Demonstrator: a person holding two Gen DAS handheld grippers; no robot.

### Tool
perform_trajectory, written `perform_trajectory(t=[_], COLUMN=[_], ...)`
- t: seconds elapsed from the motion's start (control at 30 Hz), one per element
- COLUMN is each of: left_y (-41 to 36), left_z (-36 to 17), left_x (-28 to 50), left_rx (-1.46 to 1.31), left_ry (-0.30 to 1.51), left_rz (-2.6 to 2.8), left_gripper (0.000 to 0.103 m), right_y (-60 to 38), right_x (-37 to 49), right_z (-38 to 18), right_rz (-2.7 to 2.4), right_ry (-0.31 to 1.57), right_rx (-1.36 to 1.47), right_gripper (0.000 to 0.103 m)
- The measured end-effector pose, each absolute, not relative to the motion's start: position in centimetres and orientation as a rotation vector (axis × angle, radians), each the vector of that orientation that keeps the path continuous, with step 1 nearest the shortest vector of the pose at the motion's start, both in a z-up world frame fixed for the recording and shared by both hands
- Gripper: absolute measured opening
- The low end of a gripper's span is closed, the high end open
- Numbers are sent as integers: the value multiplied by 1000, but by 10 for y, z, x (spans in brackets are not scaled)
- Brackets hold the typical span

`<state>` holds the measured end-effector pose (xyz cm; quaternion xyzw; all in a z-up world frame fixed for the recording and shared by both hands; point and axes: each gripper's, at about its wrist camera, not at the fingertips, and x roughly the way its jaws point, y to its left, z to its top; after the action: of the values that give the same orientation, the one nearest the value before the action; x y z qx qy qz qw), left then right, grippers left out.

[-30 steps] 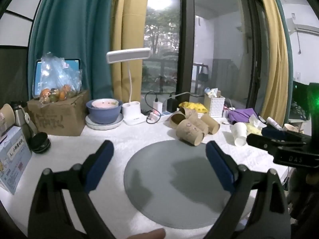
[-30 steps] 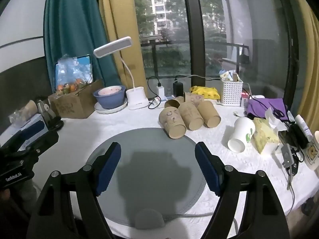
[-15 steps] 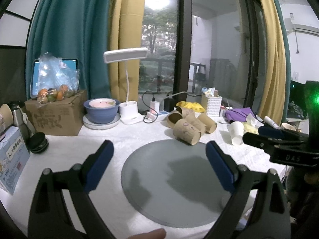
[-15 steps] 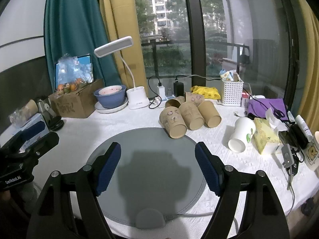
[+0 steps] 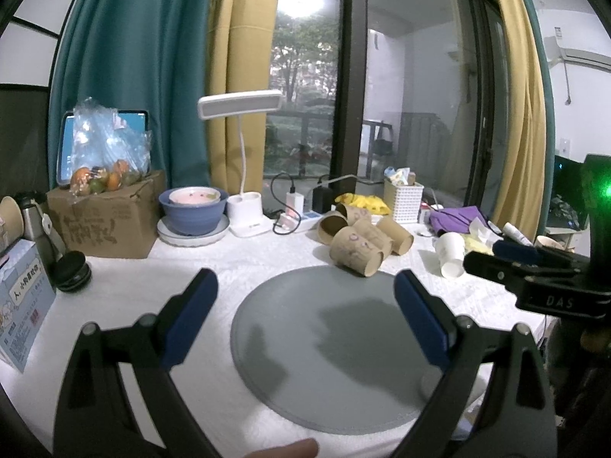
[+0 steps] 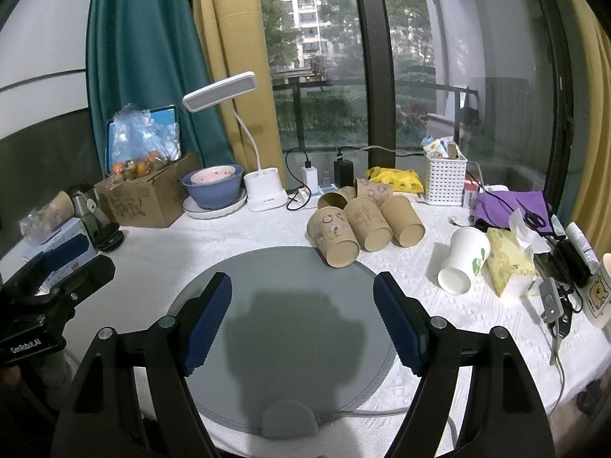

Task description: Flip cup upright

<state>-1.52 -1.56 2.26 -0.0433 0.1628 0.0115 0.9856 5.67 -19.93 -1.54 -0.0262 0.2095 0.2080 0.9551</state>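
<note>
White-clothed table (image 6: 229, 240) by a window bore a grey round mat (image 6: 290, 305). Left gripper (image 5: 305, 313) and right gripper (image 6: 301, 316) hovered wide open and empty, presumably poised to approach. Brown paper cups (image 6: 336, 236), printed, lay sideways at the mat's 1 o'clock edge.

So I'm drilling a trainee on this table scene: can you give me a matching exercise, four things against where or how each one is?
Things:
1. white paper cup
2. blue bowl
3. bag of fruit
4. right gripper

States:
A. on top of the cardboard box
B. lying on its side, right of the brown cups
C. open over the grey mat
D. on a plate by the lamp base

Pairs: 1-B, 2-D, 3-A, 4-C
</note>
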Motion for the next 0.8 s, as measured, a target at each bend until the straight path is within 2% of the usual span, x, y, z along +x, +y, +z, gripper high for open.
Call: perform_trajectory(t=[0.8], left_y=[-14], left_z=[23], left_x=[-16], left_rx=[-89], left_ry=[328], left_rz=[21], left_gripper=[94], right_y=[-200], right_x=[56], right_z=[-14], right_rz=[425], right_ry=[420], right_rx=[-54], right_gripper=[79])
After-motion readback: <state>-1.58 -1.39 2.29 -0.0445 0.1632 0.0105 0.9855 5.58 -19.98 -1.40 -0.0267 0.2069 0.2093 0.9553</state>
